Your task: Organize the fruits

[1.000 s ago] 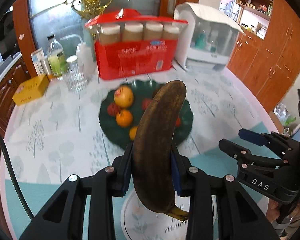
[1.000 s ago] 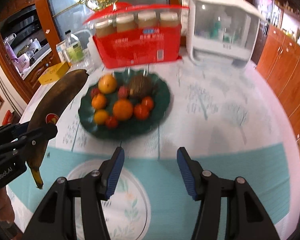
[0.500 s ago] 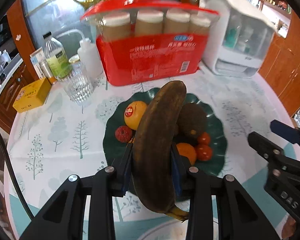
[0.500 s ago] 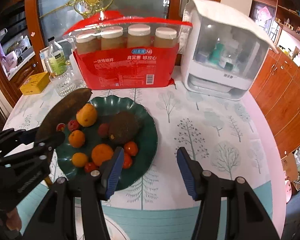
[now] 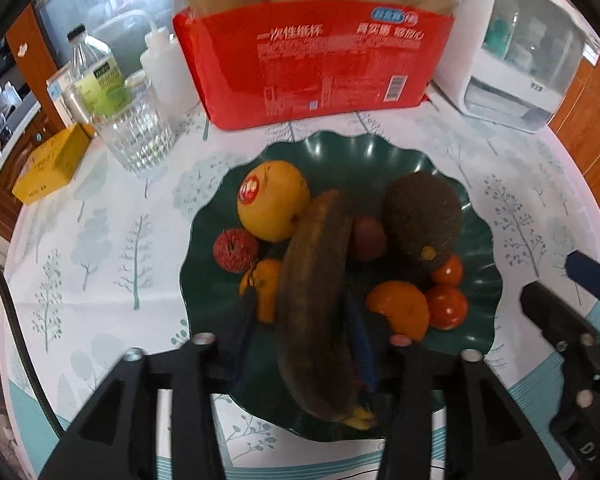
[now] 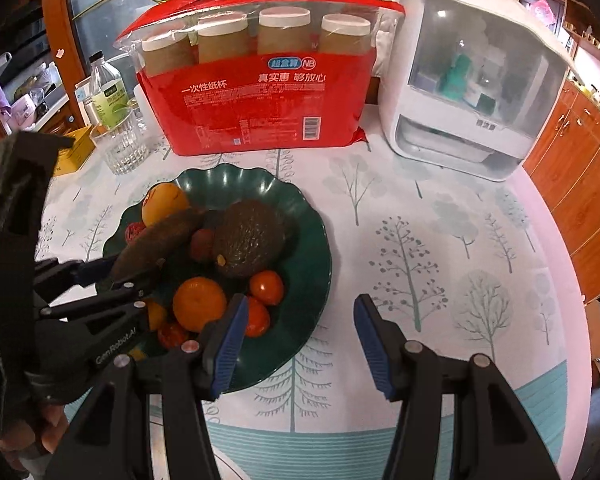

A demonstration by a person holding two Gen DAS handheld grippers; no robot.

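My left gripper [image 5: 300,328] is shut on a brown overripe banana [image 5: 316,300] and holds it low over the dark green scalloped plate [image 5: 480,248]. The plate carries a yellow orange [image 5: 272,200], a red lychee [image 5: 236,248], a dark avocado [image 5: 420,216], small tomatoes [image 5: 446,306] and an orange mandarin [image 5: 400,308]. In the right wrist view the banana [image 6: 160,240] lies across the plate [image 6: 312,248] with the left gripper [image 6: 112,276] on it. My right gripper [image 6: 300,336] is open and empty at the plate's near right rim.
A red pack of paper cups [image 6: 256,92] stands behind the plate. A white appliance [image 6: 472,80] is at the back right. A glass [image 5: 134,132], bottles [image 5: 96,76] and a yellow box [image 5: 48,164] stand at the back left. The table edge curves on the right.
My left gripper has moved forward and down with the banana, from above the near table to low over the plate. My right gripper has moved forward to the plate's rim.
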